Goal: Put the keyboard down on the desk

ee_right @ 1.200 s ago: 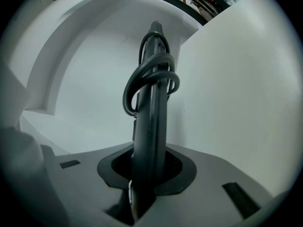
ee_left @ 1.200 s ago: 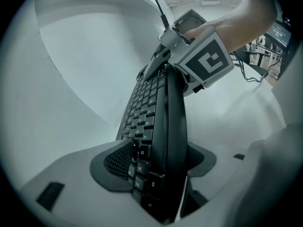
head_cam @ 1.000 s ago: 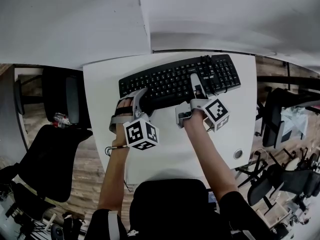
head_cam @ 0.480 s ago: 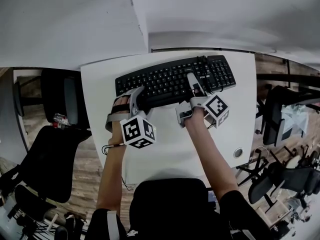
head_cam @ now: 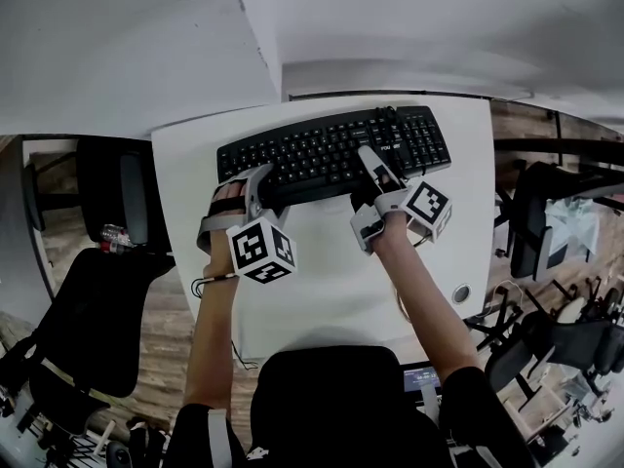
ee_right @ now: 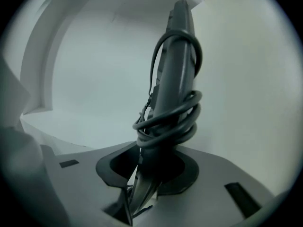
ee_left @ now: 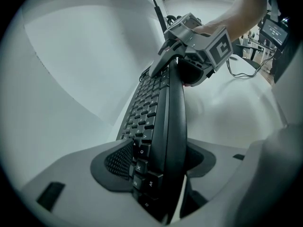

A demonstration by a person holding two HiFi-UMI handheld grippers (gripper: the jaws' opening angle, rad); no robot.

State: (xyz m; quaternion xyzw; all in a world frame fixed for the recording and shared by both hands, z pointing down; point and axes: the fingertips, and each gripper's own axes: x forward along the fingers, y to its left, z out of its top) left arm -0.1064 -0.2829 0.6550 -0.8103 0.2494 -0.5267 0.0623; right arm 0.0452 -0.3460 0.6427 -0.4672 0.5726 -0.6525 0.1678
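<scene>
The black keyboard (head_cam: pixel 322 154) is at the far side of the white surface (head_cam: pixel 331 281), close to the wall (head_cam: pixel 146 47). The left gripper (head_cam: pixel 255 188) squeezes the keyboard's near left edge between its fingers. The right gripper (head_cam: pixel 375 178) has just been opening its fingers. They sit loose around the keyboard, by its wound-up cord (ee_right: pixel 168 126). A black chair (head_cam: pixel 107 300) stands on the floor to the left. A small round cap (head_cam: pixel 460 293) sits in the surface beside the right arm.

The head camera looks steeply down from above on the white desk (head_cam: pixel 322 291), the left gripper (head_cam: pixel 255 191) camera sits tight against the keyboard (ee_left: pixel 163 122) looking along its length, the right gripper (head_cam: pixel 370 169) camera closely faces its cable-wound edge, and all three share that keyboard.
</scene>
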